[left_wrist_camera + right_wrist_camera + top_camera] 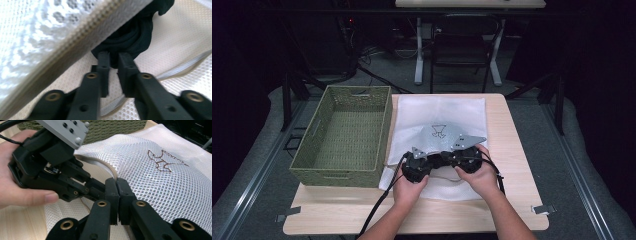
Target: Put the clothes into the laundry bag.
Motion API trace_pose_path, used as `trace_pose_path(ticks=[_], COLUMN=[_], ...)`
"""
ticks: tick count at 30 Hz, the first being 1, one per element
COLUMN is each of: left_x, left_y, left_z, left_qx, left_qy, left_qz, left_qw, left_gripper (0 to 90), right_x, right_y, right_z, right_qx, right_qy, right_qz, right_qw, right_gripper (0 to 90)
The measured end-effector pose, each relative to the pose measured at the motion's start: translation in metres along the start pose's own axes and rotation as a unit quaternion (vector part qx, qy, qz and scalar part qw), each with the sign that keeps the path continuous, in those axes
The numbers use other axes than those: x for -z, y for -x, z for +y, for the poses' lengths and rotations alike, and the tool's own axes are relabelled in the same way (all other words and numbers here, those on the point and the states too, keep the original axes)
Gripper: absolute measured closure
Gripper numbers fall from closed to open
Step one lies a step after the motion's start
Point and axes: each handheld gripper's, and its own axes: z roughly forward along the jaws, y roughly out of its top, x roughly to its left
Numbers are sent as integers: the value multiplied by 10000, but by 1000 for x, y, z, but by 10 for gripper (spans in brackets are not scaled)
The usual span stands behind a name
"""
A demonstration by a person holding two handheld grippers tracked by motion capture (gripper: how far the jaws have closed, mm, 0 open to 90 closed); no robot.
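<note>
Left claw (113, 61) slightly parted inside white mesh bag (42, 32) (zipper overhead), tips at dark cloth (136, 37)

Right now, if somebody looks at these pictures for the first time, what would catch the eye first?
First, the white mesh laundry bag spread over the middle of the wooden table, its upper layer lifted like a tent. The right tongs are shut on its zipper edge, and the left tongs reach inside, next to a dark cloth. To the left stands an empty green woven basket.
</note>
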Motion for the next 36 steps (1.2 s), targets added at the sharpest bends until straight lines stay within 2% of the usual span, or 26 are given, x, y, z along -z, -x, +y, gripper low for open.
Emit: trace_pose_path(ticks=[3,5,8,11,14,16,17,18,20,21,24,28,36], left_x=[5,6,4,1,-5,-9,-10,-11,-13,-12,-13,-12,-12], left_y=[0,1,3,4,5,6,7,7,8,7,6,5,1], left_z=[-2,-3,-4,-5,-7,-8,-8,-8,-9,-9,-8,-7,-1], left_qx=[113,239,291,167,112,164,175,96,43,2,36,45,97], left_qy=[1,29,-14,-74,-105,-159,-148,-223,-248,-314,-268,-254,-190], left_qz=[-259,-313,-304,-220,-127,-135,-114,-59,64,56,127,101,117], left_qw=[9996,9992,9991,9996,9998,9996,9997,9997,9997,9995,9996,9996,9997], left_gripper=[667,594,543,505,489,491,511,561,686,744,828,864,869], right_x=[0,0,0,0,0,0,0,0,0,0,0,0,0], right_y=[0,0,0,0,0,0,0,0,0,0,0,0,-1], right_z=[0,0,0,0,0,0,0,0,0,0,0,0,0], right_qx=[-8,-13,-3,-5,-18,-9,-7,-6,-9,-9,-2,2,-8], right_qy=[5,4,0,2,8,1,1,2,3,3,1,-6,-10], right_qz=[-1,-4,-7,-9,-7,-5,-6,-6,-5,-6,-6,-8,-10], right_qw=[10000,10000,10000,10000,10000,10000,10000,10000,10000,10000,10000,10000,10000], right_gripper=[887,888,887,887,886,886,886,887,886,886,887,887,886])
